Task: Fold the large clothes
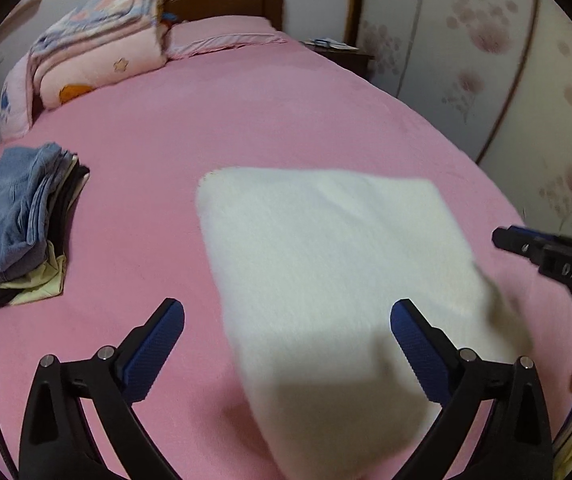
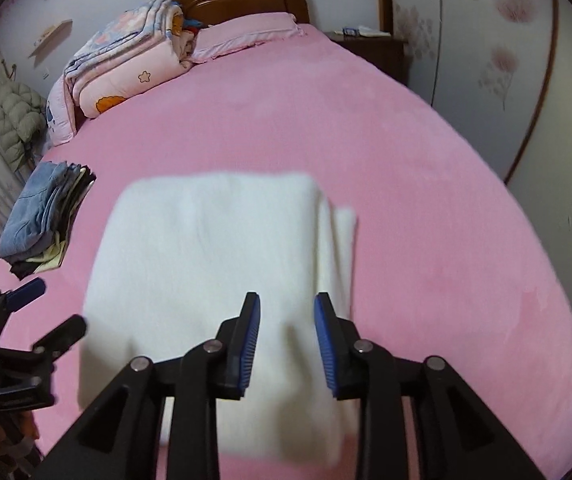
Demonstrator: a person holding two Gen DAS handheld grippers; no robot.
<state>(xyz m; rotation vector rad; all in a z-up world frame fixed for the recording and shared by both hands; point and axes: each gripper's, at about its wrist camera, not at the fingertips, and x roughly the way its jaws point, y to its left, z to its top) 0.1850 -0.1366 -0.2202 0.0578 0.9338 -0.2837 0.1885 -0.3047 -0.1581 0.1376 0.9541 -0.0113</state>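
Observation:
A folded white fleece garment lies flat on the pink bed; it also shows in the right wrist view. My left gripper is wide open above the garment's near left part, holding nothing. My right gripper is open with a narrower gap, above the garment's near right part, holding nothing. The right gripper also shows at the right edge of the left wrist view, and the left gripper shows at the left edge of the right wrist view.
A stack of folded clothes with blue denim on top sits at the bed's left side, also in the right wrist view. Folded quilts and a pink pillow lie by the wooden headboard. A nightstand and a floral wardrobe stand to the right.

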